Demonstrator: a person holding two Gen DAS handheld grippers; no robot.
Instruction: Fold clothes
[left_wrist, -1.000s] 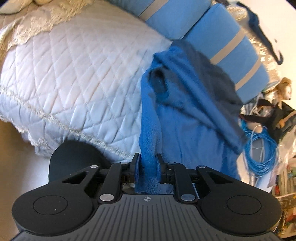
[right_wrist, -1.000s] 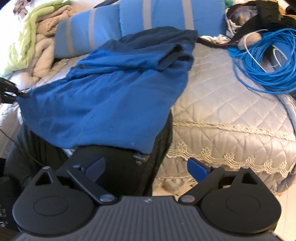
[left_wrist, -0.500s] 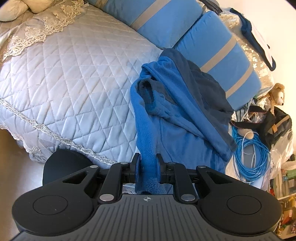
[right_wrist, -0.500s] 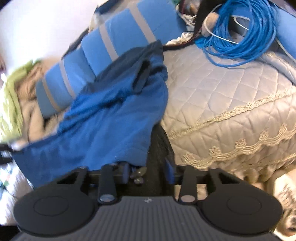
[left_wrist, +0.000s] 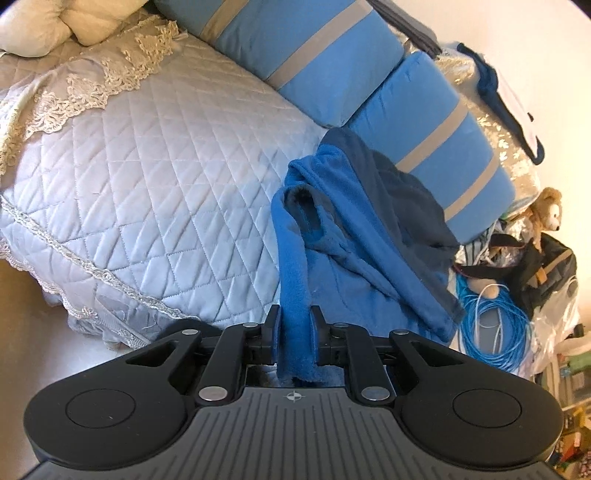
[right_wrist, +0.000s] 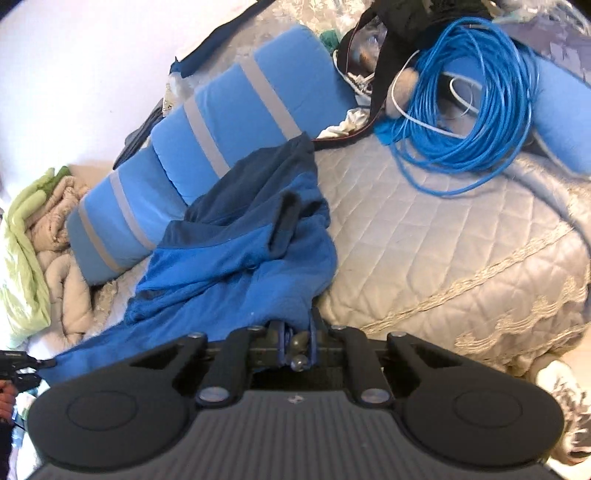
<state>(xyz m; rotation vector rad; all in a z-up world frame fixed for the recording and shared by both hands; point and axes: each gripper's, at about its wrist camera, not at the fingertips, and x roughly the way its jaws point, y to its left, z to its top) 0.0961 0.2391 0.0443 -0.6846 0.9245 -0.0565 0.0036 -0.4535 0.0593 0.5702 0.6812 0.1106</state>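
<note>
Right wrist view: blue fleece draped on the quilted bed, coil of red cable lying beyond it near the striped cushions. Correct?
One slip: the cable coil is blue, not red, as the right wrist view shows. The rest holds: the blue fleece lies draped on the quilted bed, with the coil beyond it near the striped cushions.

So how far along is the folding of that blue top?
Barely begun. Done: both corners gripped, the left claw shut on the blue top, the right claw, its jaws just closed, on the opposite hem. In hand: lifting it. Left: every fold; it lies rumpled on the quilted bedspread.
</note>
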